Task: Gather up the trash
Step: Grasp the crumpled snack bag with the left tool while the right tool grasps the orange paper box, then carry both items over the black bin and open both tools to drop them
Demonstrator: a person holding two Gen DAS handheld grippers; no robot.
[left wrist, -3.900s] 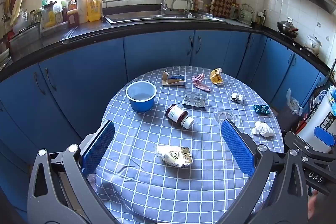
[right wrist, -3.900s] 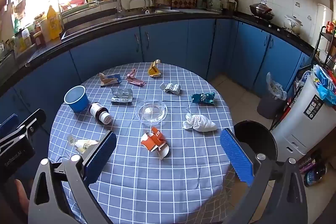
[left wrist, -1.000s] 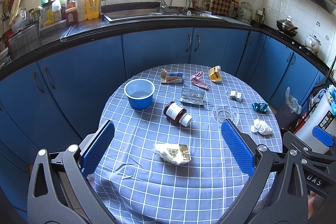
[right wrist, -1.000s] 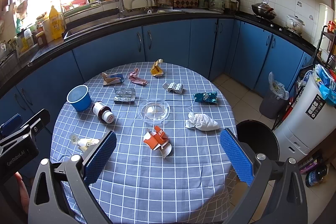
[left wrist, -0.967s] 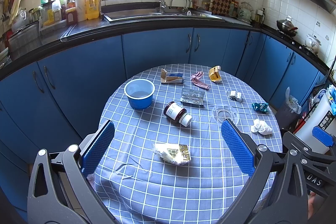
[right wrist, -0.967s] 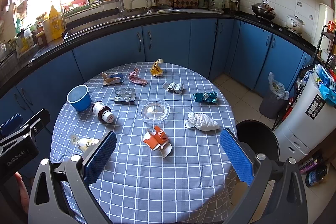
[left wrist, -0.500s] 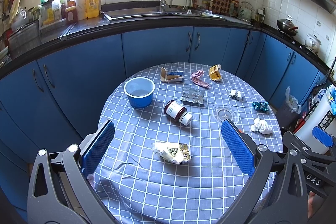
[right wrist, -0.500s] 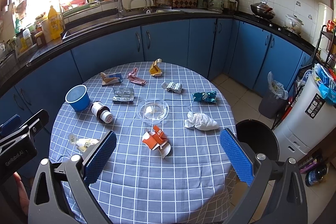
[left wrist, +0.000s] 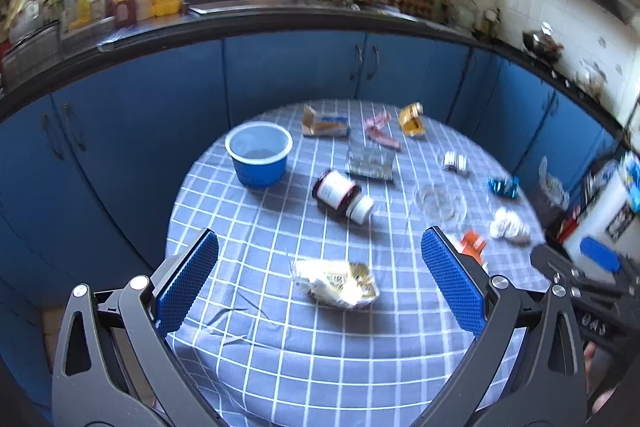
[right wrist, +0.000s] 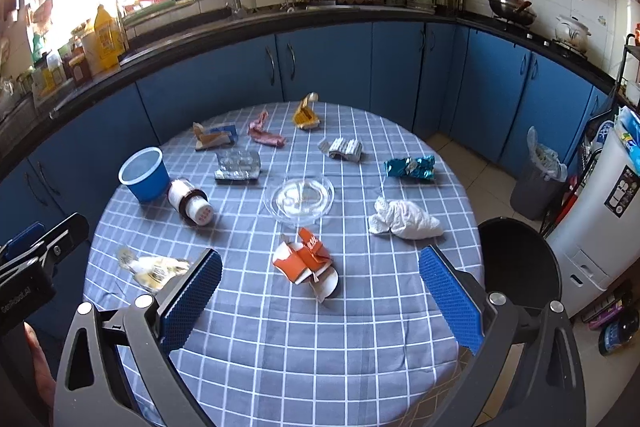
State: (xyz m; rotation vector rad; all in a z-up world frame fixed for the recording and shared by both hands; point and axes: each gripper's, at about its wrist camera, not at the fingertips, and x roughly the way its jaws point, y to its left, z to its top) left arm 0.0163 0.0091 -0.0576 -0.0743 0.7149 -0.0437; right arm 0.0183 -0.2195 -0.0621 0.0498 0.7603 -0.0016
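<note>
A round table with a blue checked cloth (right wrist: 280, 347) holds scattered trash. My left gripper (left wrist: 320, 283) is open and empty, hovering above a crumpled yellowish wrapper (left wrist: 336, 283). My right gripper (right wrist: 318, 301) is open and empty, near a crushed orange carton (right wrist: 306, 261). A white crumpled tissue (right wrist: 404, 219), a teal foil wrapper (right wrist: 410, 167), a brown pill bottle (right wrist: 190, 203) lying on its side, a blister pack (right wrist: 238, 165), a pink wrapper (right wrist: 264, 135) and a yellow carton (right wrist: 306, 117) lie further out. A black bin (right wrist: 520, 263) stands at the table's right edge.
A blue cup (right wrist: 144, 173) and a clear glass dish (right wrist: 300, 199) stand on the table. Blue cabinets (right wrist: 320, 67) and a counter curve around the back. A grey bagged bin (right wrist: 538, 175) and a white appliance (right wrist: 596, 219) stand on the right.
The left gripper has moved closer to the table, over the yellowish wrapper. The right gripper has shifted slightly nearer the table. Both stay open.
</note>
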